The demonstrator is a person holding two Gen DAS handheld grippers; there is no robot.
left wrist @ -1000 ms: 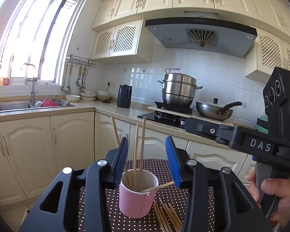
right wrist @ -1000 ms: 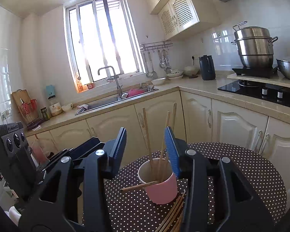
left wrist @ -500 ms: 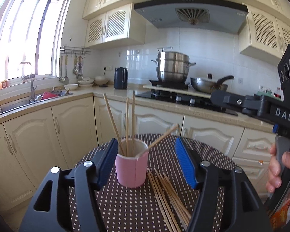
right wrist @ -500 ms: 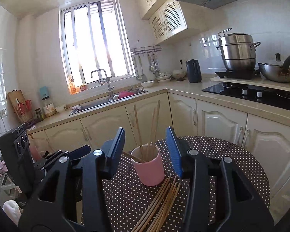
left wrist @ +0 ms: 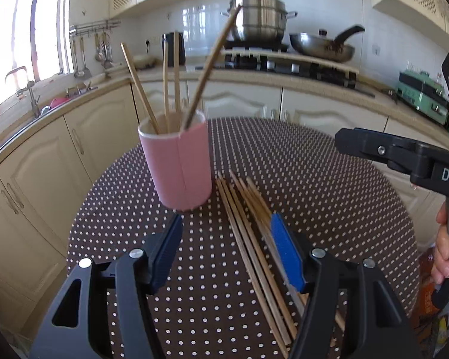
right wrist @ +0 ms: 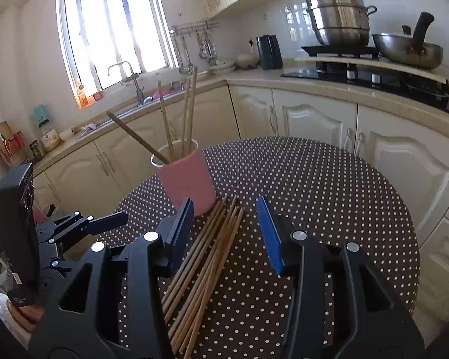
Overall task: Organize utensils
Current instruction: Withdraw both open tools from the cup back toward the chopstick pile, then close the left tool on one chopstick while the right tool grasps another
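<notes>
A pink cup (left wrist: 179, 167) holding four chopsticks (left wrist: 208, 65) stands on the dotted desk (left wrist: 314, 179); just right of it lie loose chopsticks (right wrist: 206, 254). Left gripper (left wrist: 227, 254) and right gripper (right wrist: 224, 227) gape empty above them. Kitchen cabinets (right wrist: 314, 119) stand behind.

Both handheld tools are matte black plastic. The left gripper (left wrist: 226, 249) has ribbed blue pads and silver screws. On the right gripper's (right wrist: 224, 227) arm, at three o'clock, white letters read "DAS".
</notes>
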